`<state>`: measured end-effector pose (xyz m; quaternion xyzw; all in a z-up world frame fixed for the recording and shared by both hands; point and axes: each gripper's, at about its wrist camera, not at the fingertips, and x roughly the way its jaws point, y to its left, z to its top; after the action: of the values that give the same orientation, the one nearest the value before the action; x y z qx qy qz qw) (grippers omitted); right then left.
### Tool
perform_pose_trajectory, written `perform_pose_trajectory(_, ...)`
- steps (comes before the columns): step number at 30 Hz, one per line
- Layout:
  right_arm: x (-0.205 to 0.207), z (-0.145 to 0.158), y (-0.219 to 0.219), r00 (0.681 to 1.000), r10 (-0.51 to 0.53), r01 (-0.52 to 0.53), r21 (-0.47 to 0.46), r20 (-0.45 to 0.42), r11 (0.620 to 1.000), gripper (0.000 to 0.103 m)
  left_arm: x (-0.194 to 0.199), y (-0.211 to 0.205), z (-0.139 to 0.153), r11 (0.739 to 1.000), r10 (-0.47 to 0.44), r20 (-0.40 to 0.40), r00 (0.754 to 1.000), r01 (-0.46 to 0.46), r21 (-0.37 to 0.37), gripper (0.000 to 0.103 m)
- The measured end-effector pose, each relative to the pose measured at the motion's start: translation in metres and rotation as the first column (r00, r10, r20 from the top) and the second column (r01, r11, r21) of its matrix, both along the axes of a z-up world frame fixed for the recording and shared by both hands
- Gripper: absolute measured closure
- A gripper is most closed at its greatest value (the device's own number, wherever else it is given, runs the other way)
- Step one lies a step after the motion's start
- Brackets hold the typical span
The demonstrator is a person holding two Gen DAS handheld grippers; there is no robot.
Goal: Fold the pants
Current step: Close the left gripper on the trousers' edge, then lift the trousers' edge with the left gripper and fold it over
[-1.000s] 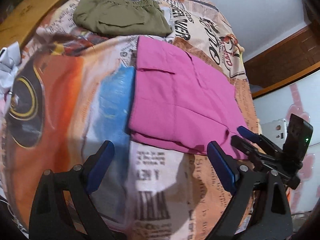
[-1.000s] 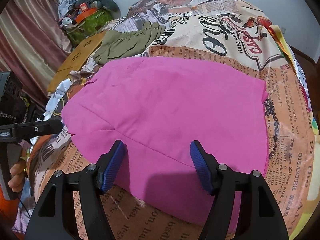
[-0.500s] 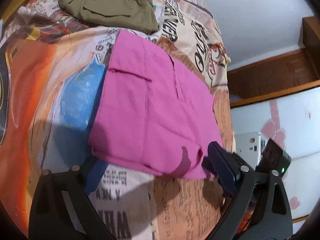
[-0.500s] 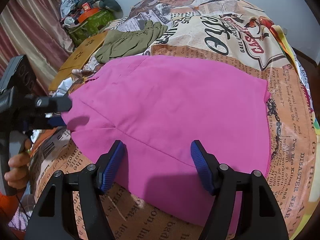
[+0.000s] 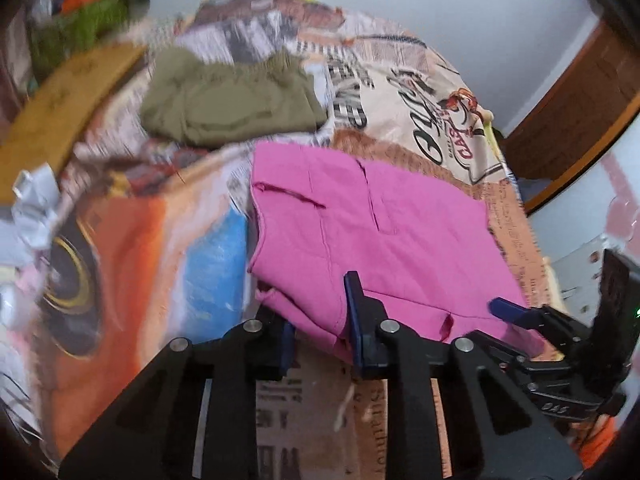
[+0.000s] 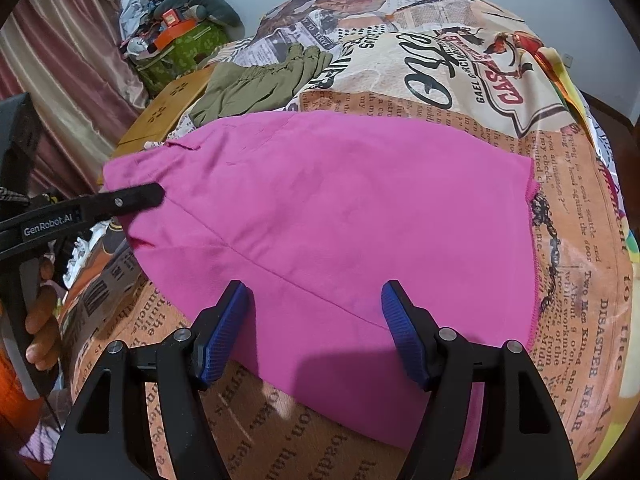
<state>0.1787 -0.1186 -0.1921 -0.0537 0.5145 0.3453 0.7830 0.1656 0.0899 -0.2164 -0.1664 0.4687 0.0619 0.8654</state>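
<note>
My left claw is narrowed onto the near left corner of the pink pants, with a fold of the cloth pinched between its blue pads. I judge that I hold it there because that corner has to lead the next fold, and a grip at the very edge lets both layers come up together. My right claw stands wide, its pads apart and straddling the near edge of the same pants, gripping nothing. It waits there, I think, so that the two claws can lift the near edge evenly and the cloth does not skew.

The pants lie flat and already doubled on the bed, in the middle of the printed newspaper-pattern cover, their near hem close to the bed's near edge.

At the far side of the bed, just beyond the pants, sits a bundle of olive green clothing; the two look close, and from the right claw's view they may touch. That is the one thing that could crowd a fold carried away from me. A wooden board lies off the far left corner, and a heap of bags and oddments stands behind it, well clear of my work.
</note>
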Motion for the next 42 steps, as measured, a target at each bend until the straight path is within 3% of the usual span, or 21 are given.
perform_pose_trajectory(5, -0.006, 0.001, -0.006, 1.000, 0.006, -0.006, 0.002, 0.000, 1.000, 0.037, -0.010, -0.006, 0.010, 0.982, -0.012, 0.031, 0.999, 0.006, 0.188, 0.080)
perform_pose_trajectory(12, -0.013, 0.004, -0.013, 1.000, 0.008, -0.008, 0.000, 0.014, 1.000, 0.037, -0.030, 0.008, 0.016, 0.976, 0.006, 0.030, 1.000, -0.012, 0.217, 0.080)
perform_pose_trajectory(17, -0.018, 0.004, -0.018, 1.000, 0.004, -0.003, -0.029, 0.030, 1.000, 0.037, -0.039, 0.008, 0.031, 0.952, 0.022, 0.068, 0.997, -0.042, 0.304, 0.080)
perform_pose_trajectory(24, -0.018, 0.001, -0.039, 0.999, -0.049, 0.049, -0.015, 0.012, 0.999, 0.037, -0.043, -0.016, 0.062, 0.914, -0.061, 0.163, 0.985, -0.011, 0.407, 0.082)
perform_pose_trajectory(34, -0.019, -0.002, -0.046, 0.997, -0.073, 0.073, 0.005, 0.005, 0.997, 0.037, -0.021, -0.062, 0.107, 0.927, -0.193, 0.262, 0.945, 0.089, 0.364, 0.084)
perform_pose_trajectory(42, -0.019, -0.001, -0.048, 0.997, -0.080, 0.080, 0.018, 0.000, 0.997, 0.037, -0.010, -0.110, 0.111, 0.895, -0.341, 0.236, 0.910, 0.237, 0.378, 0.085)
